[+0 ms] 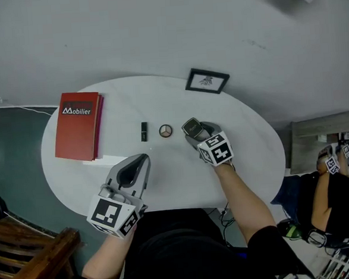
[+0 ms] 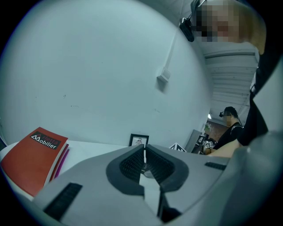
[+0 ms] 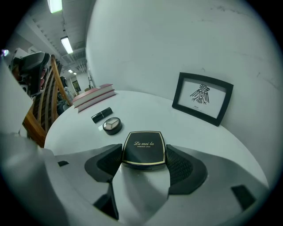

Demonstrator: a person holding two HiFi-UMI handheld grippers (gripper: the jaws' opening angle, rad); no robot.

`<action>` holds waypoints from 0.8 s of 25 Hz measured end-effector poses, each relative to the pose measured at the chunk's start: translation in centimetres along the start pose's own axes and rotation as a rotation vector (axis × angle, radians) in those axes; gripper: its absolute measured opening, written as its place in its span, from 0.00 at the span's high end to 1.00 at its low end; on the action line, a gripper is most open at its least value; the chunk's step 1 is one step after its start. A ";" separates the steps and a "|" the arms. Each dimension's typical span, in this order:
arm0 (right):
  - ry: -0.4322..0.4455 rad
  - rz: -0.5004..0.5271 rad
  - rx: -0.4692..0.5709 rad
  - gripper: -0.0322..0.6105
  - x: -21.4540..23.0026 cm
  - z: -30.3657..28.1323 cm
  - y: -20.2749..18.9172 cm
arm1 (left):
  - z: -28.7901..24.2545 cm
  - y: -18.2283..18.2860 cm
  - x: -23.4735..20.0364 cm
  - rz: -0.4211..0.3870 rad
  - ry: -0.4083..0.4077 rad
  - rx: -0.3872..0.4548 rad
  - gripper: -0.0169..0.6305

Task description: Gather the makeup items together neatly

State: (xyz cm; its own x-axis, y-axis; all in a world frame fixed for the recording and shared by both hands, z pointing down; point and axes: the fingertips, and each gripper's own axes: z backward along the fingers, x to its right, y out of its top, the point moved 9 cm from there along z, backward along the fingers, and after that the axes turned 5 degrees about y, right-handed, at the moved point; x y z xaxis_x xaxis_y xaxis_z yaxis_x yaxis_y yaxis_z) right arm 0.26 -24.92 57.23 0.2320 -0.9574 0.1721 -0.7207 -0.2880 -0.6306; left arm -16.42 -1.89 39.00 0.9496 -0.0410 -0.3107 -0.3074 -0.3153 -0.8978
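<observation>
On the white oval table [image 1: 247,160] lie a black lipstick [image 1: 143,131] and, just right of it, a small round compact [image 1: 165,130]. My right gripper [image 1: 193,130] is shut on a square black powder case [image 1: 191,127] to the right of the compact. In the right gripper view the powder case [image 3: 143,148] sits flat between both pads, with the round compact [image 3: 112,126] and the lipstick [image 3: 101,114] beyond it to the left. Near the table's front edge my left gripper [image 1: 143,159] is shut and empty; the left gripper view shows nothing in that gripper [image 2: 144,152], whose jaws meet.
A red book [image 1: 78,125] lies at the table's left. A black framed picture [image 1: 207,80] leans at the far edge against the wall. Wooden furniture [image 1: 28,259] stands at lower left, and another person [image 1: 333,196] sits at the right.
</observation>
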 end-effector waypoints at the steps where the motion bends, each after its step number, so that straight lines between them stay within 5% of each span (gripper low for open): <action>1: -0.004 -0.011 0.001 0.52 0.2 0.1 -0.1 | -0.1 0.1 0.1 -0.001 -0.001 0.000 0.94; 20: 0.057 -0.082 0.042 0.52 0.2 1.9 -3.3 | -1.3 -0.5 2.9 -0.022 -0.027 -0.016 0.94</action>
State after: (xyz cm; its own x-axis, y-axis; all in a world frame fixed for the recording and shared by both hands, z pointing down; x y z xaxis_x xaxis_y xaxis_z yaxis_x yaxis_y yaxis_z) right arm 3.90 -24.12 57.93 0.2502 -0.9308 0.2664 -0.6730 -0.3650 -0.6433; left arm -13.46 -3.09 39.00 0.9540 -0.0088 -0.2996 -0.2855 -0.3310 -0.8994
